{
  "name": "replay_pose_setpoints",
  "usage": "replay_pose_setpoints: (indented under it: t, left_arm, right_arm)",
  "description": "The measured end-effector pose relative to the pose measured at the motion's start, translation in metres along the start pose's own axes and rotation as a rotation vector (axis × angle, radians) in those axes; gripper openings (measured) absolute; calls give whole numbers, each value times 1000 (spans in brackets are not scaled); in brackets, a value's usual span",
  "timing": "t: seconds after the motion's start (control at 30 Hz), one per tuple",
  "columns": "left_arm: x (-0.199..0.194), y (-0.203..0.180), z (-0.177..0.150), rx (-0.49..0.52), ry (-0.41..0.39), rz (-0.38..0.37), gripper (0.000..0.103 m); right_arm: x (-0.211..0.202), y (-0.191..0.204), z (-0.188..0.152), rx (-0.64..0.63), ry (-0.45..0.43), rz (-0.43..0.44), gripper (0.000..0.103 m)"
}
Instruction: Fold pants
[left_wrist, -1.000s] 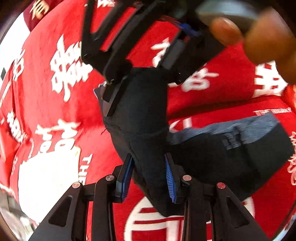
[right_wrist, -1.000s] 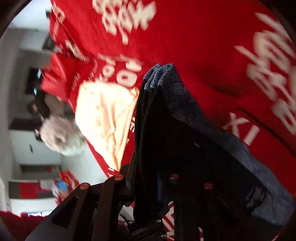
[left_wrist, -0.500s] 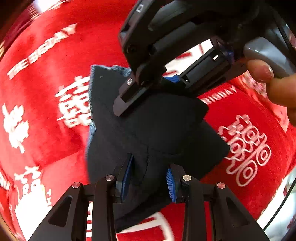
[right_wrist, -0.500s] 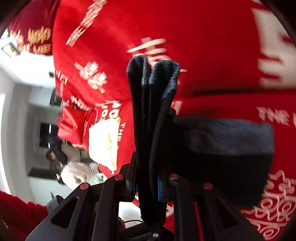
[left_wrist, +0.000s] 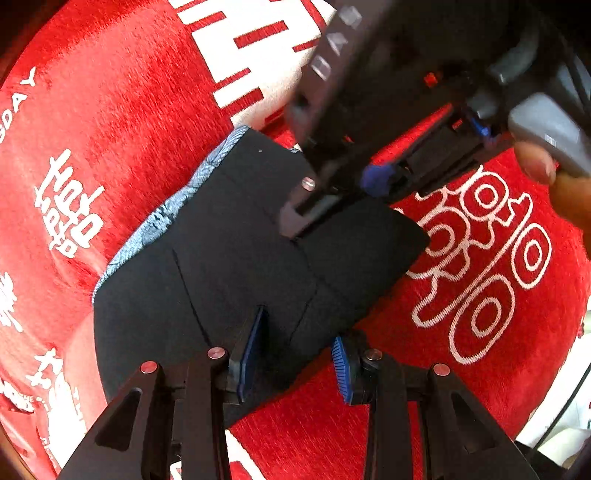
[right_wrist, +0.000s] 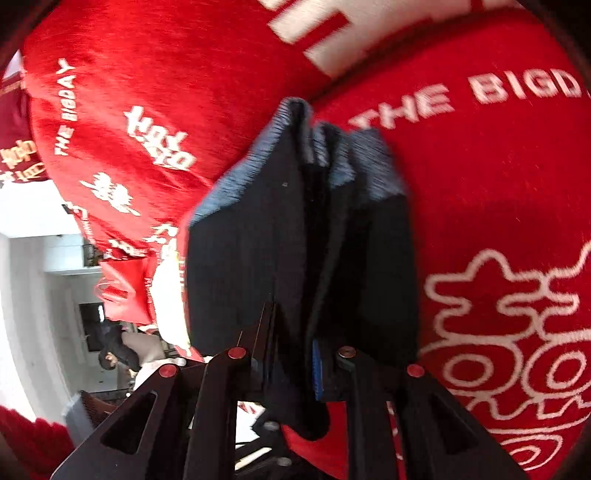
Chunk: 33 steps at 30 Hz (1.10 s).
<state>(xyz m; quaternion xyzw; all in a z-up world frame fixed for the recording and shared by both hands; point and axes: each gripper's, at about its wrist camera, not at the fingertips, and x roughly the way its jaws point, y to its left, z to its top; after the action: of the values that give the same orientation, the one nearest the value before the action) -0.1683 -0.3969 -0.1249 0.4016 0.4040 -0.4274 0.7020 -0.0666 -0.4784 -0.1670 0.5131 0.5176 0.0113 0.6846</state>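
Left hand-held gripper (left_wrist: 297, 356), nearest the left wrist camera: blue-padded fingers (left_wrist: 251, 350) stand apart with the near edge of the folded dark navy fabric pants (left_wrist: 236, 258) between them. Left pad touches cloth; the right pad looks clear of it, so I judge no real clamp here.

Right hand-held gripper (right_wrist: 295, 354): jaws closed on a bunched stack of pant layers, seen in its own camera as several thick folds running up between the fingers. In the left view the same gripper (left_wrist: 314, 206) comes in from the far side, biting the bundle's top face.

Pants sit as a compact rectangular bundle on the red plush blanket with white lettering (left_wrist: 480, 369), roughly mid-blanket, no blanket edge close by. Lighter blue waistband strip (left_wrist: 166, 214) runs along the bundle's far-left edge.

Handling, my read: soft, light, limp, multi-layer, with no stiffness to hold shape when lifted. Layers may slide against each other. Grip at corners or folded edges, through all layers, not the top sheet alone. Plush nap should add drag if pulled across.
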Motion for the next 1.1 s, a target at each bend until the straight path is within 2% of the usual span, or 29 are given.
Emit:
replay_pose_setpoints:
  t: [0.07, 0.1, 0.13, 0.17, 0.3, 0.37, 0.5, 0.7, 0.8, 0.87, 0.93, 1.0, 1.1]
  left_arm:
    - [-1, 1, 0, -3, 7, -20, 50]
    - [-3, 5, 0, -15, 12, -27, 54]
    - [-5, 9, 0, -29, 17, -30, 64]
    - [-8, 17, -2, -54, 22, -39, 67]
    - [-21, 45, -8, -122, 38, -75, 67]
    - [-26, 60, -14, -165, 44, -70, 67]
    - [-29, 98, -24, -267, 69, -46, 67]
    - [-13, 151, -47, -437, 170, -10, 67]
    - [-4, 170, -60, -508, 220, -14, 67]
    - [2, 177, -68, -547, 249, -37, 71]
    - [6, 183, -74, -587, 261, -46, 83]
    - [8, 186, -79, -606, 263, -58, 84]
    - [11, 186, -81, -618, 272, -72, 84]
  right_arm:
    - [1, 3, 0, 8, -7, -9, 20]
    - [1, 7, 0, -2, -13, -32, 21]
    - [0, 10, -1, -11, -18, -56, 24]
    - [0, 12, -3, -16, -20, -82, 25]
    - [0, 24, -9, -35, -28, -188, 30]
    - [0, 28, -13, -43, -29, -261, 34]
    - [-3, 32, -21, -72, -35, -404, 49]
    - [-6, 47, -34, -119, -77, -544, 49]
    - [-10, 63, -39, -160, -128, -620, 49]
    - [-13, 75, -41, -199, -168, -645, 49]
    - [-10, 86, -42, -239, -188, -659, 53]
    - [-1, 92, -41, -253, -167, -650, 62]
    - [14, 92, -40, -258, -123, -643, 62]
